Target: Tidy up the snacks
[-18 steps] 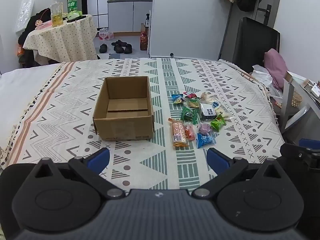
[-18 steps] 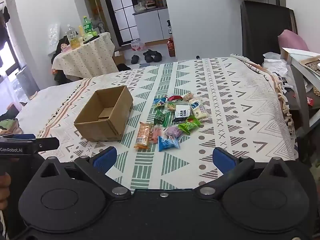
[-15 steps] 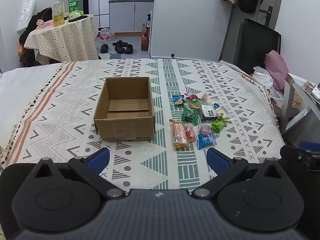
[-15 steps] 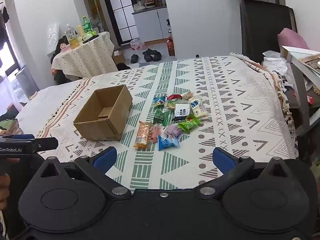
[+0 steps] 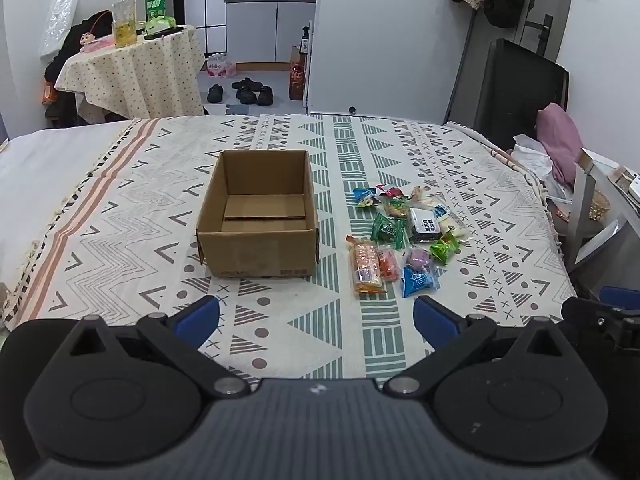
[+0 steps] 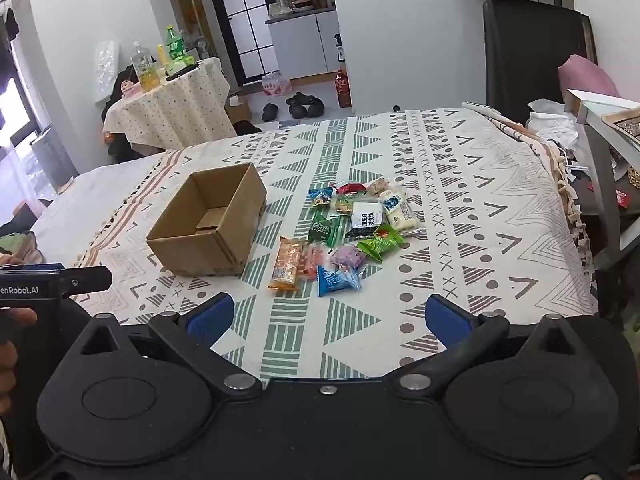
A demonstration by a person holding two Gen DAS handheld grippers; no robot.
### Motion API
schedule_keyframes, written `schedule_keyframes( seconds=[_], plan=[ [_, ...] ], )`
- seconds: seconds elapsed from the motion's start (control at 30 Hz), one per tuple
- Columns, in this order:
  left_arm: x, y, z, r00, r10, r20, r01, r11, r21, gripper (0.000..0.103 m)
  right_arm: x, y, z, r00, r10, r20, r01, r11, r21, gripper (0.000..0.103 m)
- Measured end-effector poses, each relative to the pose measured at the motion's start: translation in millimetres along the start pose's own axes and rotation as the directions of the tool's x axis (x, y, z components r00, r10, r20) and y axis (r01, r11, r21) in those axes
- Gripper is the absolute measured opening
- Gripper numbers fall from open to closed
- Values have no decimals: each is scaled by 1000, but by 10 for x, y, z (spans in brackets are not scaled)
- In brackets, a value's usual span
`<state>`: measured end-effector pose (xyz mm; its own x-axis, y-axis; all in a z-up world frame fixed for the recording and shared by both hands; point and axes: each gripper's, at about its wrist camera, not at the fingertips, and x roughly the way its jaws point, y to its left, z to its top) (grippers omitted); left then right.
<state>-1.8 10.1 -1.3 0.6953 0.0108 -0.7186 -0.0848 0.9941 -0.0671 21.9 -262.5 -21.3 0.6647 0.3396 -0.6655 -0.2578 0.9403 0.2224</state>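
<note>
Both the left gripper (image 5: 316,316) and the right gripper (image 6: 346,316) gape wide, holding nothing. The snacks (image 5: 404,238) lie near the bedspread's (image 5: 120,208) right edge, ahead of both grippers, beside the cardboard box (image 5: 258,216).

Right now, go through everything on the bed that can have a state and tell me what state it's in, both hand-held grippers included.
Cardboard box: upright, top open, nothing inside but its own bottom flaps.
Snack packets: loose pile on the blanket beside the box, none inside it, wrappers look sealed.
Left hand-held gripper: open, holding nothing, short of the box.
Right hand-held gripper: open, holding nothing, short of the snacks.
Patterned blanket: spread flat.
</note>
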Motion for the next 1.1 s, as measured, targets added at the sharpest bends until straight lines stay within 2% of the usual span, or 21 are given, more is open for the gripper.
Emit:
schedule_keyframes(
  seconds=[1.1],
  plan=[
    [-58, -12, -21, 1000, -2, 6, 2, 1000, -1, 103, -15, 68, 13, 1000, -3, 0, 3, 1000, -17, 103]
  ],
)
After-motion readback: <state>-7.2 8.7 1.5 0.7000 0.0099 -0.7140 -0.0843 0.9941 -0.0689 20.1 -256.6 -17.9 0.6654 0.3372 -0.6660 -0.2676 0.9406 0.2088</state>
